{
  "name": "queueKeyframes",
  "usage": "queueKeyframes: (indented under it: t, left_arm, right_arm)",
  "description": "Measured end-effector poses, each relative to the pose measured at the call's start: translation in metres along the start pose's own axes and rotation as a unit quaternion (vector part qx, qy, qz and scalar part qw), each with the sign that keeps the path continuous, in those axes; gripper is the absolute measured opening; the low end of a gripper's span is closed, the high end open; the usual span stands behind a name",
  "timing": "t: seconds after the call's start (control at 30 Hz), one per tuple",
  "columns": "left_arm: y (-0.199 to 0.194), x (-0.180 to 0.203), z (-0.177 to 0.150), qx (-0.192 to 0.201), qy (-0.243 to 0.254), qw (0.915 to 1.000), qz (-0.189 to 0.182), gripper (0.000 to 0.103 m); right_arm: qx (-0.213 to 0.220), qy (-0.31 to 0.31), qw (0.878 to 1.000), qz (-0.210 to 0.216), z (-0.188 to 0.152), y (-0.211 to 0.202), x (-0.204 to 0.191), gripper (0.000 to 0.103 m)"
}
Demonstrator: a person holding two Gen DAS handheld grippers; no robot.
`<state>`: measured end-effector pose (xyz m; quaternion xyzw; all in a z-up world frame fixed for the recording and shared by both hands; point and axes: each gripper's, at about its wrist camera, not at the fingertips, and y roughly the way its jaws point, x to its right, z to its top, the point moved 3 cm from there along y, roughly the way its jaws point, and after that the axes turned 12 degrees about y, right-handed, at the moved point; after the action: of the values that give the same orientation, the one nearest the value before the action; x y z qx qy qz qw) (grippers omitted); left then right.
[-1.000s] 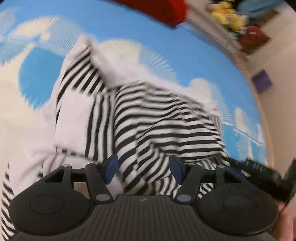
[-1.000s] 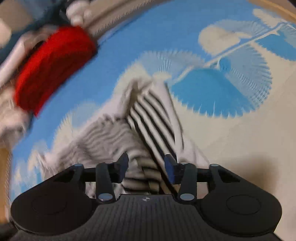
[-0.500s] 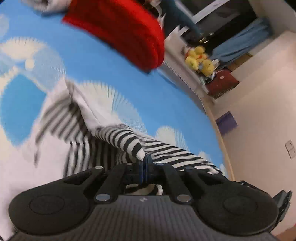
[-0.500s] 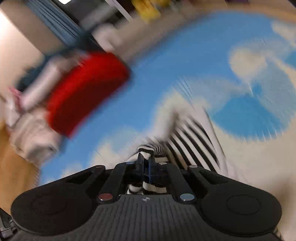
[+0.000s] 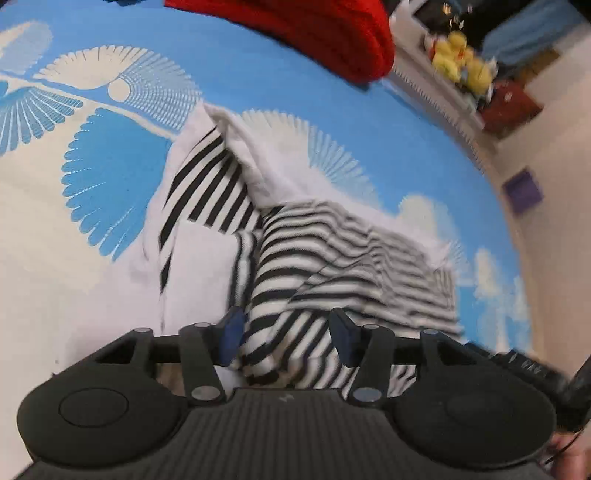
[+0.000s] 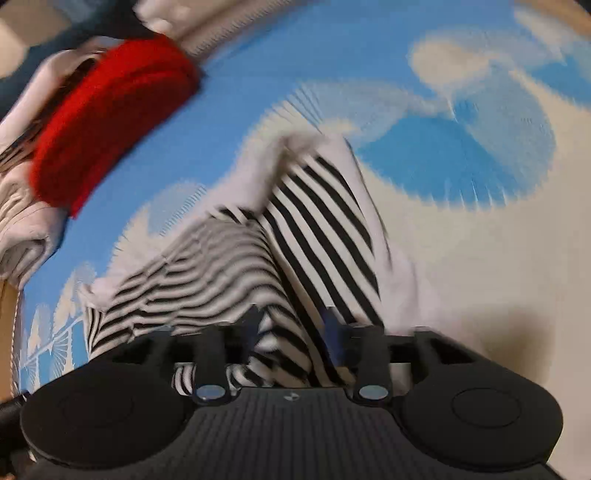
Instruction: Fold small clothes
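1. 1 striped garment (image 5: 332, 258) lies crumpled on the blue-and-white cloth (image 5: 258, 85).
2. 2 grippers: left gripper (image 5: 286, 338) and right gripper (image 6: 291, 332), both spread wide, straddling its folds.
3. 1 red item (image 5: 314, 33) lies beyond.

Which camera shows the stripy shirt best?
The left wrist view: the striped shirt is fairly sharp there, its folded flap and white edge clear. The right wrist view shows the same shirt, but more blurred by motion.

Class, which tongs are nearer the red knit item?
Hard to call: left tongs and right tongs both straddle the striped garment, the red knit item far beyond.
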<state>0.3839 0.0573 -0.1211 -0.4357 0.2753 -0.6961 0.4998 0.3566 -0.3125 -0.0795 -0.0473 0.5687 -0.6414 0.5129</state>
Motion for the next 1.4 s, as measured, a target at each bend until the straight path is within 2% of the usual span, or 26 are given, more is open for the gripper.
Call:
queueKeyframes:
  t: [0.03,0.07,0.13,0.17,0.2,0.27,0.3,0.33,0.37,0.4,0.43,0.5,0.53,0.57,0.6,0.7,0.8,0.9,1.0,1.17,1.27,1.4]
  left_arm:
    - [0.009,-0.002,-0.005,-0.023,0.006,0.9995,0.019,0.034]
    - [0.021,-0.003,-0.009,-0.054,0.011,0.9978,0.035,0.008]
    - [0.024,-0.014,-0.013,-0.073,0.007,0.9964,0.042,0.007]
    - [0.021,-0.013,-0.013,-0.066,0.007,0.9970,0.039,0.006]
    - [0.016,-0.011,-0.009,-0.053,0.011,0.9980,0.032,0.006]
    - [0.006,-0.008,0.000,-0.025,0.012,0.9996,0.009,0.007]
    - [0.006,-0.009,-0.002,-0.031,0.015,0.9993,0.010,0.008]
    - [0.013,-0.012,-0.007,-0.054,0.017,0.9981,0.025,0.008]
    - [0.021,-0.017,-0.014,-0.082,0.013,0.9958,0.039,0.017]
    - [0.026,-0.020,-0.019,-0.107,0.002,0.9934,0.041,0.023]
    - [0.023,-0.022,-0.020,-0.111,-0.010,0.9930,0.039,0.026]
    - [-0.005,-0.021,-0.011,-0.059,-0.021,0.9979,0.015,0.031]
    - [-0.022,-0.019,-0.008,-0.031,-0.019,0.9993,0.003,0.038]
    - [-0.040,-0.017,-0.007,0.000,-0.012,0.9999,-0.004,0.044]
    - [-0.052,-0.017,-0.008,0.017,-0.004,0.9998,-0.007,0.044]
    - [-0.085,-0.023,-0.023,0.025,0.013,0.9994,0.019,0.044]
    - [-0.120,-0.036,-0.042,0.013,0.002,0.9997,0.022,0.044]
    - [-0.154,-0.047,-0.067,0.004,0.008,0.9995,0.029,0.044]
    - [-0.172,-0.062,-0.101,-0.027,0.005,0.9981,0.055,0.047]
    - [-0.165,-0.084,-0.153,-0.080,-0.018,0.9934,0.080,0.050]
    - [-0.167,-0.097,-0.161,-0.077,-0.033,0.9947,0.060,0.050]
    - [-0.161,-0.101,-0.170,-0.095,-0.044,0.9939,0.034,0.050]
  right_arm:
    - [-0.003,-0.006,1.000,-0.001,0.001,0.002,0.000,0.048]
    - [-0.015,-0.008,1.000,-0.006,-0.001,0.007,0.003,0.047]
    - [-0.066,-0.002,0.997,-0.031,-0.011,0.027,0.014,0.023]
    - [-0.077,0.006,0.996,-0.041,-0.013,0.032,0.022,0.017]
    - [-0.080,0.015,0.996,-0.047,-0.014,0.036,0.025,0.016]
    - [-0.065,0.021,0.997,-0.032,-0.010,0.029,0.021,0.013]
    - [-0.053,0.011,0.998,-0.021,-0.008,0.025,0.014,0.013]
    - [-0.045,-0.005,0.999,-0.017,-0.008,0.023,0.008,0.013]
    - [-0.045,-0.016,0.999,-0.026,-0.009,0.023,0.007,0.015]
    - [-0.058,-0.020,0.997,-0.045,-0.013,0.028,0.013,0.025]
    - [-0.073,-0.016,0.996,-0.057,-0.017,0.032,0.018,0.029]
    - [-0.077,0.006,0.996,-0.052,-0.013,0.025,0.026,0.031]
    - [-0.067,0.012,0.997,-0.045,-0.009,0.016,0.025,0.032]
    - [-0.054,0.011,0.998,-0.034,-0.005,0.004,0.023,0.038]
    - [-0.035,0.008,0.999,-0.022,0.001,-0.011,0.022,0.043]
    - [0.032,-0.010,0.999,-0.001,0.016,-0.064,0.022,0.048]
    - [0.056,0.005,0.998,0.017,0.020,-0.108,0.037,0.048]
    - [0.055,-0.005,0.998,0.026,0.007,-0.145,0.056,0.048]
    - [0.052,-0.031,0.998,-0.003,-0.013,-0.166,0.075,0.049]
    - [0.006,-0.026,0.999,-0.030,-0.045,-0.169,0.119,0.054]
    - [-0.011,-0.007,0.998,-0.061,-0.068,-0.165,0.149,0.054]
    - [-0.059,0.052,0.995,-0.061,-0.082,-0.148,0.173,0.054]
